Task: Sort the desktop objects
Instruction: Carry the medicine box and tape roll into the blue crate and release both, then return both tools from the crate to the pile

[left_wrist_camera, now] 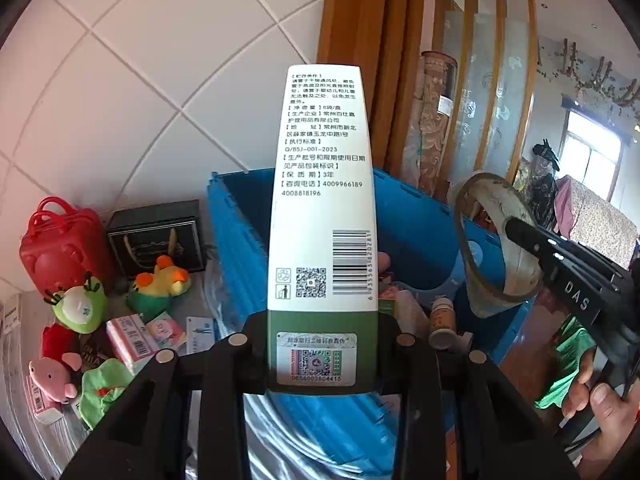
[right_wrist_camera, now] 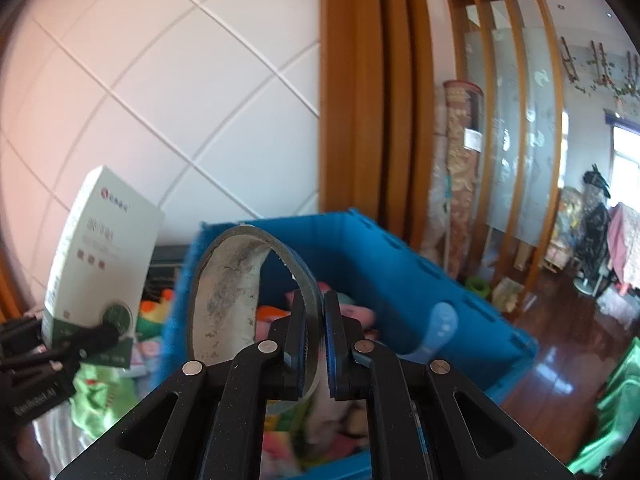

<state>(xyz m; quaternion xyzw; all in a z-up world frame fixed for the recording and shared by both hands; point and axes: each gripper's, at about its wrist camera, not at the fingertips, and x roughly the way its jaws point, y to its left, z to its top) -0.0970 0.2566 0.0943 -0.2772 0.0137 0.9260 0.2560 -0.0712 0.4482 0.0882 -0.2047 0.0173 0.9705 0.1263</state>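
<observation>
Left black two-finger gripper (left_wrist_camera: 322, 344) points slightly downward, its 2 fingers clamped on the green lower end of a tall white-and-green cardboard box (left_wrist_camera: 322, 216), box standing upright between the pads. Right black two-finger gripper (right_wrist_camera: 314, 344), further right in the scene, has its blue-padded fingers pinched tight on the rim of a worn grey tape ring (right_wrist_camera: 240, 292). A bare hand (left_wrist_camera: 600, 404) grips the right gripper's handle, fingers curled around it.

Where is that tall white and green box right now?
The white and green box is clamped upright in the left gripper, held in front of the blue crate, with the stuffed toys off to its left.
</observation>
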